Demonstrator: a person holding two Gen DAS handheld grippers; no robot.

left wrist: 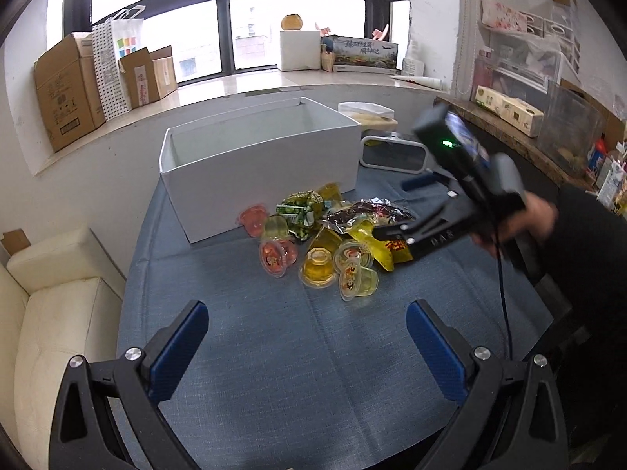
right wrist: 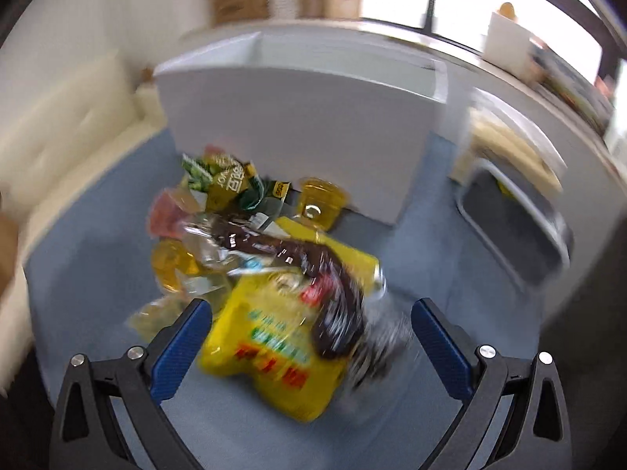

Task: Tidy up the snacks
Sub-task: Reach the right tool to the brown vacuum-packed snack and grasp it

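A pile of snacks (left wrist: 329, 243) lies on the blue tablecloth in front of an open white box (left wrist: 258, 160): jelly cups (left wrist: 317, 270), green packets (left wrist: 299, 209), a dark foil bag (left wrist: 364, 211) and a yellow bag (right wrist: 282, 337). My left gripper (left wrist: 307, 337) is open and empty, well short of the pile. My right gripper (right wrist: 311, 337) is open, its fingers either side of the yellow bag; the right wrist view is blurred. It shows in the left wrist view (left wrist: 407, 211) at the pile's right side. The white box (right wrist: 298, 125) stands behind the pile.
A grey-rimmed container (left wrist: 392, 152) and a cream bundle (left wrist: 368, 115) stand right of the box. A cream sofa (left wrist: 51, 313) is at the left past the table edge. Cardboard boxes (left wrist: 66, 90) line the windowsill. A cluttered shelf (left wrist: 529, 117) is at the right.
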